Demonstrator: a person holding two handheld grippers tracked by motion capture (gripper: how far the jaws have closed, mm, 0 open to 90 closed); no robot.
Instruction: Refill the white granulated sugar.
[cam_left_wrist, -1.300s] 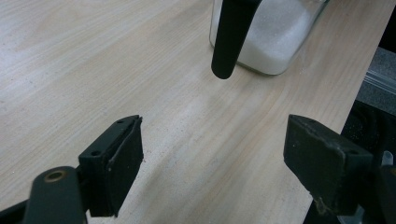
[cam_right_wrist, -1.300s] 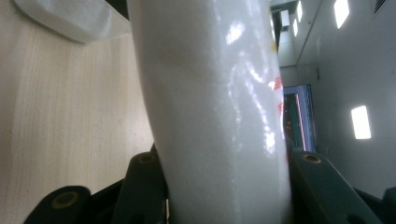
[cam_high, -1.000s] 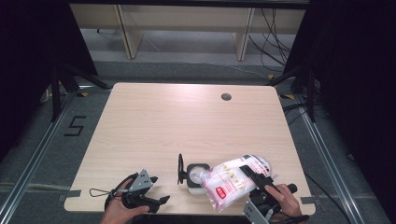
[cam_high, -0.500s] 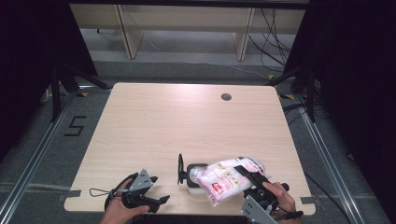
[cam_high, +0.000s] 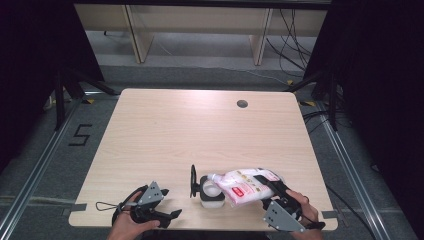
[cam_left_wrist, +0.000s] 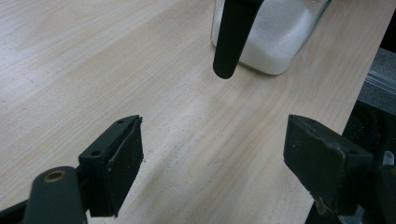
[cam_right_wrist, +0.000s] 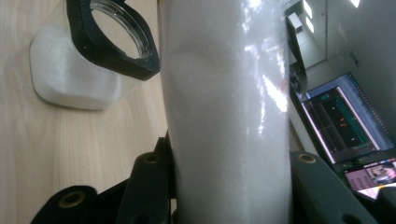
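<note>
The wooden table (cam_high: 200, 130) carries everything, with a small dark hole (cam_high: 242, 104) near its far edge. At the near edge stands the jar (cam_high: 212, 192), a clear square container with a black rim, partly filled with white grains (its black hinged lid (cam_high: 193, 180) stands open on the jar's left side). Just right of the jar, the bag (cam_high: 246, 185) of white powder lies tilted with its spout at the jar's mouth, touching the rim. The right gripper (cam_high: 277, 192) is clamped around the bag's rear end, to the right of the jar. Well left of the jar, the left gripper (cam_high: 165, 216) rests at the table's edge, its jaws spread wide with nothing between them.
</note>
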